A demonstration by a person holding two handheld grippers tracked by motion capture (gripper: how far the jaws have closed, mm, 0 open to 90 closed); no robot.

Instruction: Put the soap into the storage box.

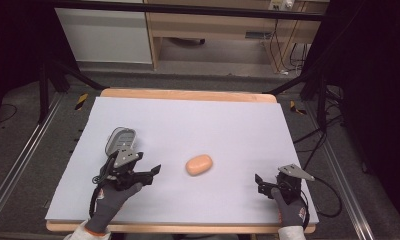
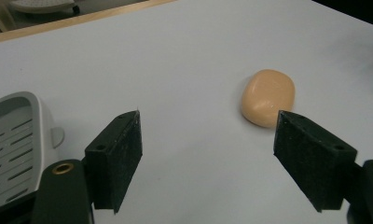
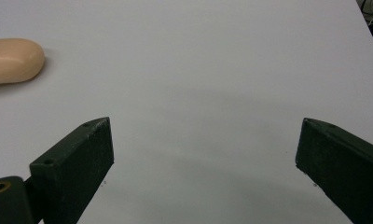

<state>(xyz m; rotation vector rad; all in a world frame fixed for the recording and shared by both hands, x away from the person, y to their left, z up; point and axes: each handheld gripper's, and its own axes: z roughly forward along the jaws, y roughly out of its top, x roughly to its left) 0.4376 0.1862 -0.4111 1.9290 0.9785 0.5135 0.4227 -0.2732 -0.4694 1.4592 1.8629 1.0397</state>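
One peach-coloured oval soap bar (image 1: 198, 164) lies near middle of pale lilac-covered wooden worktop (image 1: 188, 125) — untouched, between two hand-held tongs. One grey slotted plastic soap dish (image 1: 120, 140) sits at left, just beyond left tongs (image 1: 153, 172). Left tongs spread wide, holding nothing, aimed toward soap; in left gripper view soap (image 2: 268, 97) lies just ahead of one jaw, dish (image 2: 12, 149) at frame's left edge. Right tongs (image 1: 260, 183) — also wide, holding nothing — well apart from soap, near worktop's right front. Two grey-gloved hands, one per tongs.
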